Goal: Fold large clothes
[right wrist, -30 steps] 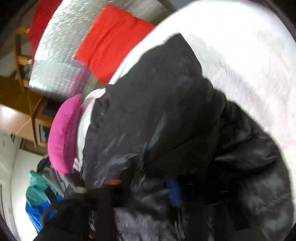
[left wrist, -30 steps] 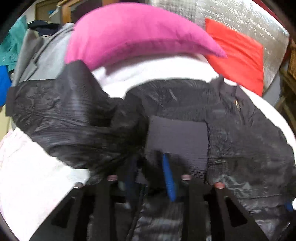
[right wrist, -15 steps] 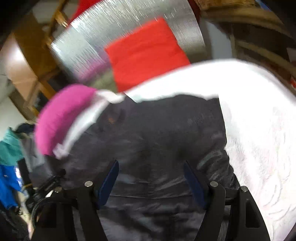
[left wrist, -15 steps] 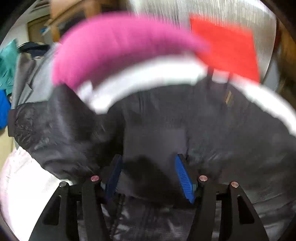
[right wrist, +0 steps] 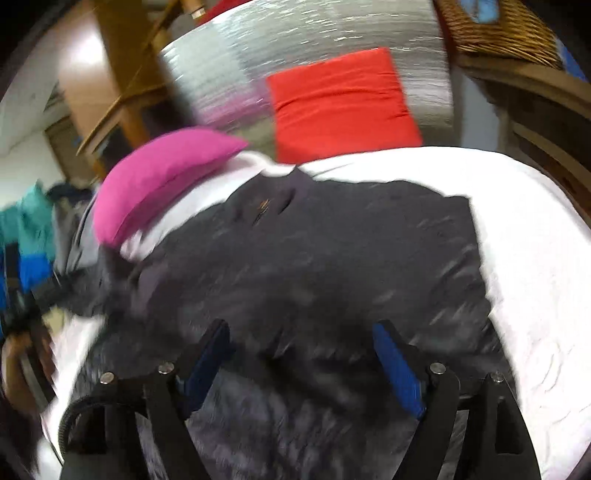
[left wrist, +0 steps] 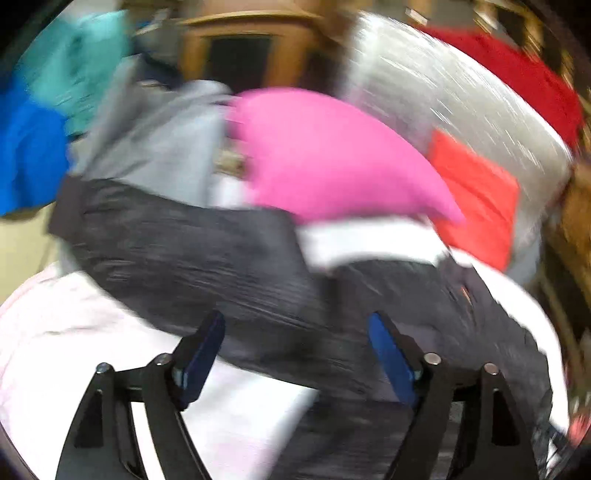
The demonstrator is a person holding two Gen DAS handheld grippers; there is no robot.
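Note:
A black shiny jacket lies spread on a white bed sheet; it also shows in the right wrist view on the sheet. A sleeve reaches out to the left in the left wrist view. My left gripper is open and empty, raised above the jacket's near edge. My right gripper is open and empty above the jacket's body. Both views are blurred by motion.
A pink pillow lies at the head of the bed, also in the right wrist view. A red cushion leans on a silver padded headboard. Grey, teal and blue clothes pile at the left. A wicker basket sits at upper right.
Both grippers let go of the jacket, opened wide and pulled up and back. The jacket now lies flatter on the sheet. The left view swung left.

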